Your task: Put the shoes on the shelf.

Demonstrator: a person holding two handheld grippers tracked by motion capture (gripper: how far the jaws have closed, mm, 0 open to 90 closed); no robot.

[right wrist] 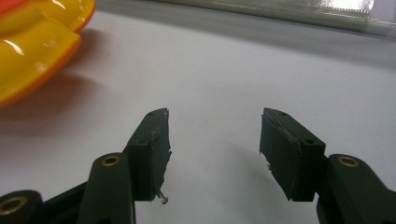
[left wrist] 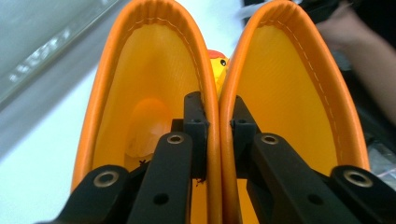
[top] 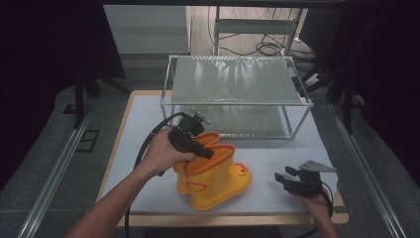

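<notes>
— Nearest, right claw [top: 286, 177]?
— Spread wide, holding nothing, low over the white table [top: 277, 148].
— Left claw [left wrist: 218, 116]?
— Pinched on the touching rims of both yellow boots [top: 214, 171], mid-table.
— Beyond?
— Wire shelf rack [top: 233, 94], well apart.

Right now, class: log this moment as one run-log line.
left gripper: shut on pair of yellow rubber boots, pinching inner orange rims together | right gripper: open, on white table
</notes>
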